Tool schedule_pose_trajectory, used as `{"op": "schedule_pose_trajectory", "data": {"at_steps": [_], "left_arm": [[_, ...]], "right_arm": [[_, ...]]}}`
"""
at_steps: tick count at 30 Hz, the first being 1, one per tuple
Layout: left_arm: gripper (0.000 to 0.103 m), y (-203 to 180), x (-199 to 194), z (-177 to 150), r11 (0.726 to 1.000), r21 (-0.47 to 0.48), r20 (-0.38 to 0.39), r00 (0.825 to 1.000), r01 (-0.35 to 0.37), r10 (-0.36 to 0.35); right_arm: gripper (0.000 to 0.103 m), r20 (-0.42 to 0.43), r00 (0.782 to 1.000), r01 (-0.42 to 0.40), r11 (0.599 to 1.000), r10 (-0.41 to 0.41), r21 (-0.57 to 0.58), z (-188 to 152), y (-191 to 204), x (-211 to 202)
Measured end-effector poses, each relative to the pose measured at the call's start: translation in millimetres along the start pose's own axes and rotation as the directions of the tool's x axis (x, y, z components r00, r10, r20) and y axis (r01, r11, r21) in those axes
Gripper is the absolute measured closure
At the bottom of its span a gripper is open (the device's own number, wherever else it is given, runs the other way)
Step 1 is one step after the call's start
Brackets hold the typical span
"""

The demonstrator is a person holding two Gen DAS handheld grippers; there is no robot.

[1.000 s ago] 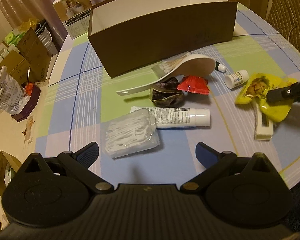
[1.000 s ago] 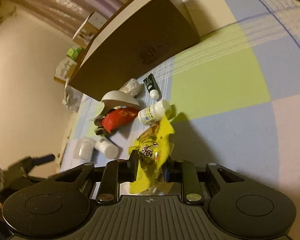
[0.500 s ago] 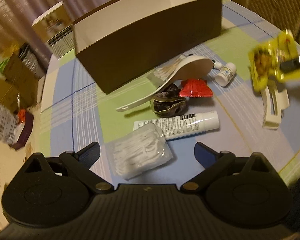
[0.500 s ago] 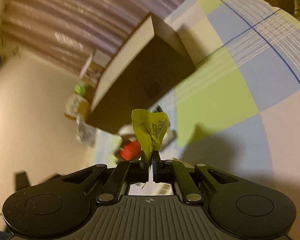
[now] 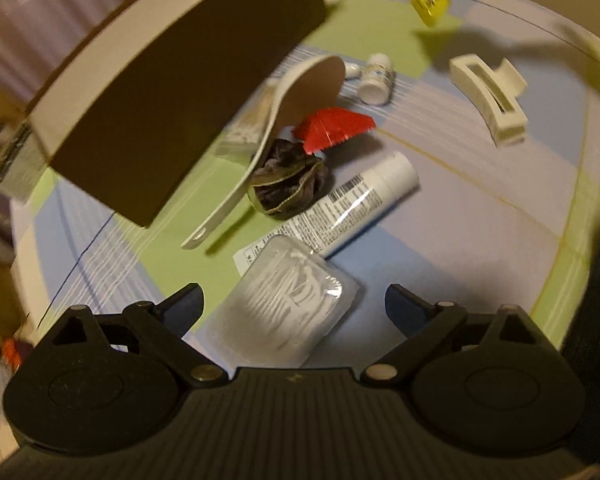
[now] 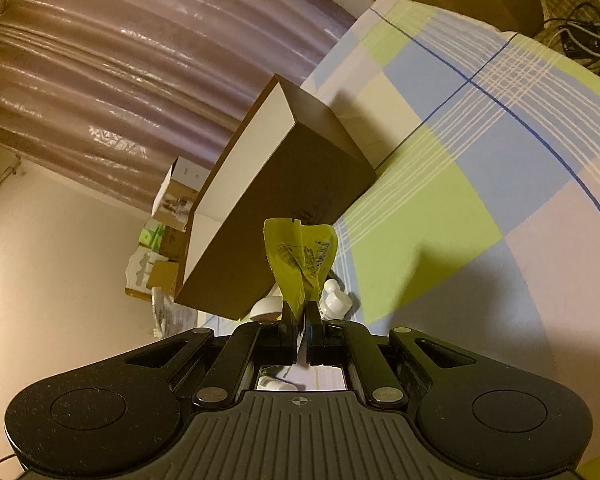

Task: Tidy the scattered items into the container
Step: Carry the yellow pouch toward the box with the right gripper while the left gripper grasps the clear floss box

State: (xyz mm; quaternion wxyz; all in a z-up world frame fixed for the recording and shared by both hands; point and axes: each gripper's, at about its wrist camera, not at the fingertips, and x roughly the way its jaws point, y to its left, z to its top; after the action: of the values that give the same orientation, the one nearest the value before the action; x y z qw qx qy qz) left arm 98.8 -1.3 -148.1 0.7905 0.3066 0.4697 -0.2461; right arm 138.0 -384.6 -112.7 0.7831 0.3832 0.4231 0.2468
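Note:
My left gripper (image 5: 294, 296) hangs low over a clear pack of white floss picks (image 5: 288, 308). The pack lies between the jaws, which are closing without touching it. Beyond it lie a white tube (image 5: 352, 208), a dark scrunchie (image 5: 288, 184), a red packet (image 5: 332, 128), a white shoehorn (image 5: 292, 108), a small white bottle (image 5: 376, 78) and a cream hair claw (image 5: 488, 96). The brown box (image 5: 172, 92) stands behind them. My right gripper (image 6: 300, 312) is shut on a yellow snack packet (image 6: 300, 256), held in the air near the box (image 6: 284, 200).
The checked tablecloth (image 5: 480, 248) covers a round table whose edge curves along the right. A small printed carton (image 6: 176, 192) stands behind the box. Cartons and bags (image 6: 152, 256) sit on the floor beyond the table, before a curtain (image 6: 140, 60).
The right gripper lifted the yellow packet off the table and carried it up toward the box. The left gripper rolled and sank toward the floss pack, which now sits between its fingers.

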Motion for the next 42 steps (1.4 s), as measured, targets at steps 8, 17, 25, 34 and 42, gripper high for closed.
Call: {"op": "schedule_pose_trajectory", "data": {"at_steps": [8,17,25,34,42], "left_arm": [[0.029,20,24,-12,0.993,0.035,-0.05,0.992,0.114,-0.112],[0.044,24,10,-18,0.988,-0.041,-0.012,0.989,0.149,-0.15],[0.045,44,-26,-12,0.985,-0.135,0.066,0.993,0.104,-0.096],[0.045,80,-49,19,0.974,-0.224,0.089,0.996,0.019,0.001],[0.045,103,-58,48,0.963,-0.268,0.138,0.989,-0.01,0.049]], "right_arm": [[0.097,0.02,0.999,0.033,0.999,-0.033,0.019,-7,3,-3],[0.097,0.017,0.999,0.034,0.999,-0.035,0.006,-7,9,1],[0.097,-0.009,1.0,0.01,1.0,-0.011,-0.029,0,21,12],[0.097,-0.017,1.0,-0.024,0.997,0.023,-0.068,15,35,21],[0.097,0.032,0.999,-0.033,0.998,0.034,-0.053,37,34,11]]}}
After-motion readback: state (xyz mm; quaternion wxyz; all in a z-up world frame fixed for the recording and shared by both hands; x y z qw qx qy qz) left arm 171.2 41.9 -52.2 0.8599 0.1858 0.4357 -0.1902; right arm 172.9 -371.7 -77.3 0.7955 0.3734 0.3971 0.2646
